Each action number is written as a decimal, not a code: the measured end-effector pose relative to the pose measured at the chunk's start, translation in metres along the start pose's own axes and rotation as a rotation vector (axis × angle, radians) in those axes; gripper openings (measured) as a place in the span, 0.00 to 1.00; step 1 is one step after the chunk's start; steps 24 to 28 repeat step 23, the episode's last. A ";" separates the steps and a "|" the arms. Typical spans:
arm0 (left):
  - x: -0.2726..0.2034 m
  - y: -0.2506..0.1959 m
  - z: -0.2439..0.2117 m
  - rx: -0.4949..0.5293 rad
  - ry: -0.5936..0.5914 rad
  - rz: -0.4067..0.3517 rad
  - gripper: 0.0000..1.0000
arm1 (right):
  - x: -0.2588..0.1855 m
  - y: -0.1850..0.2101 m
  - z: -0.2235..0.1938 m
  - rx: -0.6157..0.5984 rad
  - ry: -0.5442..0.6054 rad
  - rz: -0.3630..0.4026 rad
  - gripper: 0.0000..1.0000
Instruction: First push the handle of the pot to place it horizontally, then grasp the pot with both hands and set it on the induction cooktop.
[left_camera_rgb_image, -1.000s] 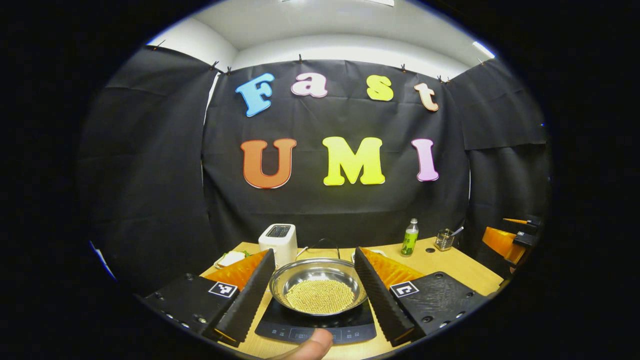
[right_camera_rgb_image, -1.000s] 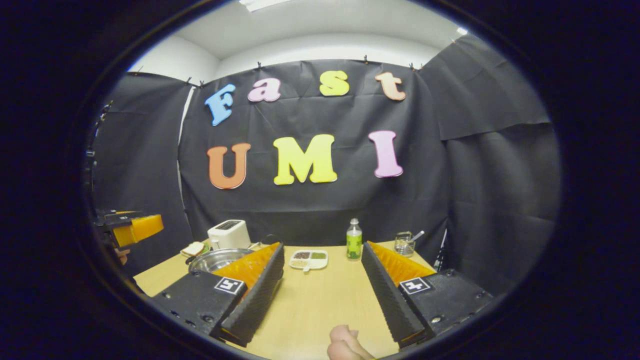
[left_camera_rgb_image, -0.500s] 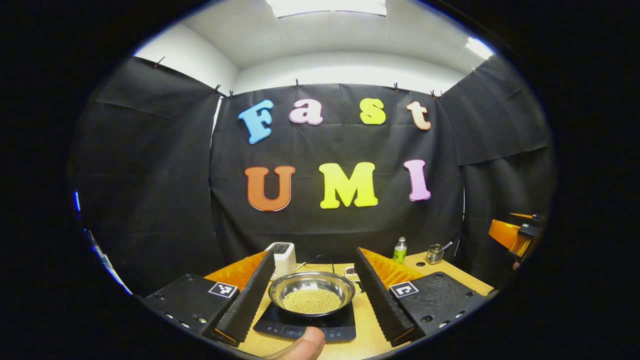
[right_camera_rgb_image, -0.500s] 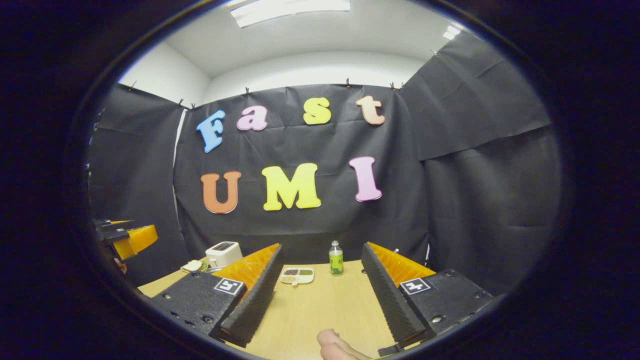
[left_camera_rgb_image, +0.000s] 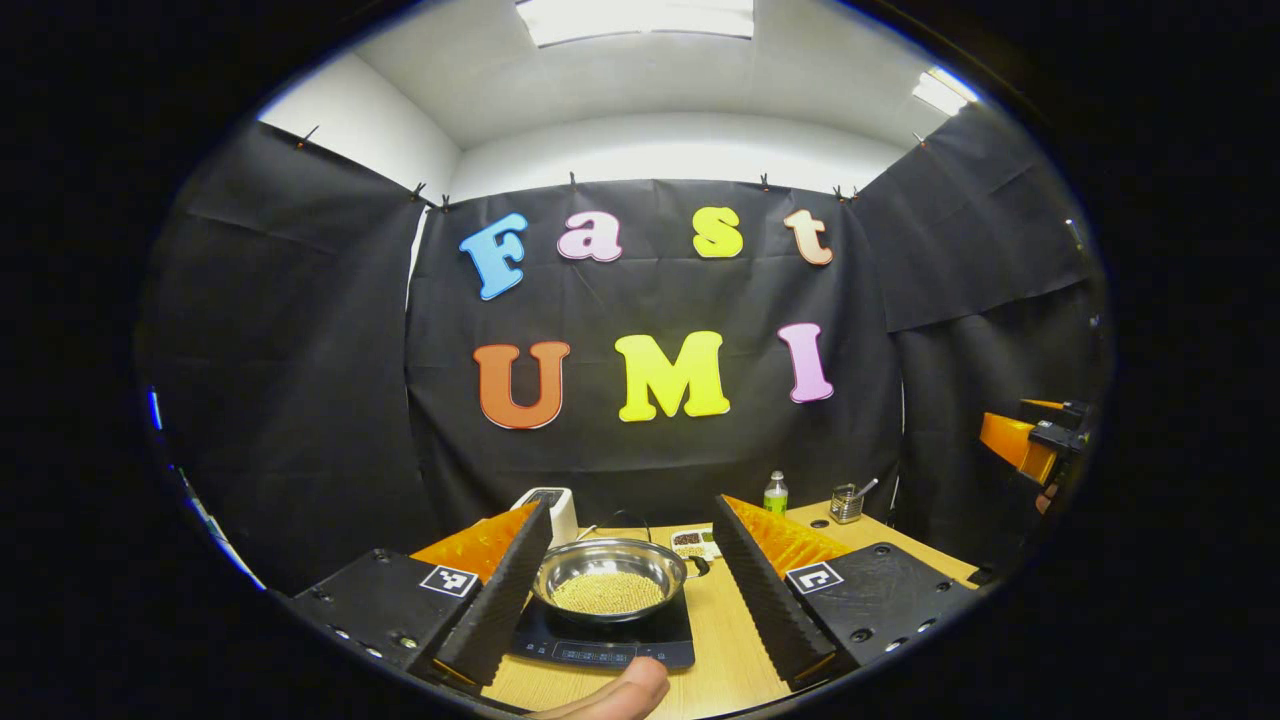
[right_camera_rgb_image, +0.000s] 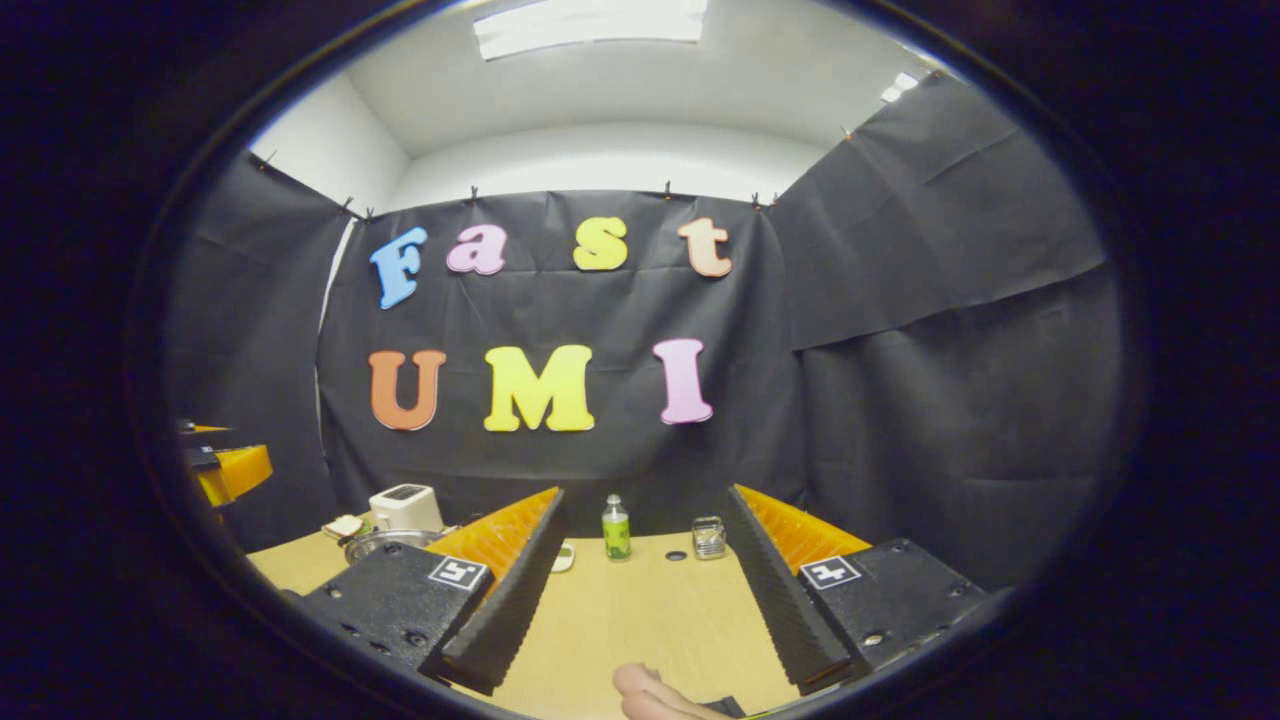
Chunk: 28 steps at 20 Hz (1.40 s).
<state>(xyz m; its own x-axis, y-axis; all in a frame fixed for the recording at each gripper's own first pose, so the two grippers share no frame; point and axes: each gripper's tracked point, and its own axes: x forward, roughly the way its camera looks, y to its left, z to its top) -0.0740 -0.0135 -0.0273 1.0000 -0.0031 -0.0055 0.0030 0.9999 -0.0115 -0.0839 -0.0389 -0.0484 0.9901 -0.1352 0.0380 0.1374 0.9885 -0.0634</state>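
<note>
A steel pot (left_camera_rgb_image: 608, 580) holding pale yellow grains sits on the black induction cooktop (left_camera_rgb_image: 600, 652), its small handle (left_camera_rgb_image: 698, 567) pointing right. My left gripper (left_camera_rgb_image: 631, 518) is open, back from the pot and above the table, and the pot shows between its fingers without touching them. My right gripper (right_camera_rgb_image: 645, 497) is open over bare table with nothing between its fingers. In the right gripper view the pot (right_camera_rgb_image: 385, 543) shows at the far left, partly hidden behind a finger. Each gripper appears at the edge of the other's view: right gripper (left_camera_rgb_image: 1030, 445), left gripper (right_camera_rgb_image: 225, 470).
On the wooden table (right_camera_rgb_image: 640, 610) stand a white toaster (left_camera_rgb_image: 550, 503), a green bottle (right_camera_rgb_image: 616, 528), a glass (right_camera_rgb_image: 708, 537) and a small divided dish (left_camera_rgb_image: 692, 542). A plate with bread (right_camera_rgb_image: 343, 527) lies by the toaster. A thumb (left_camera_rgb_image: 612, 690) shows at the bottom.
Both grippers have drawn back from the table and tilted up, so the pot and cooktop look smaller and farther. The pot has stayed on the cooktop. Both grippers stayed open.
</note>
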 end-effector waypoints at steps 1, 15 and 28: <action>0.000 0.000 0.002 -0.002 -0.002 -0.001 0.96 | -0.003 0.002 -0.001 -0.002 -0.002 0.003 0.96; -0.008 0.007 -0.005 -0.029 0.011 -0.018 0.96 | -0.010 0.001 0.002 -0.007 -0.017 -0.013 0.96; -0.008 0.004 -0.007 -0.019 0.009 -0.025 0.96 | -0.009 -0.003 -0.006 -0.005 -0.003 -0.020 0.96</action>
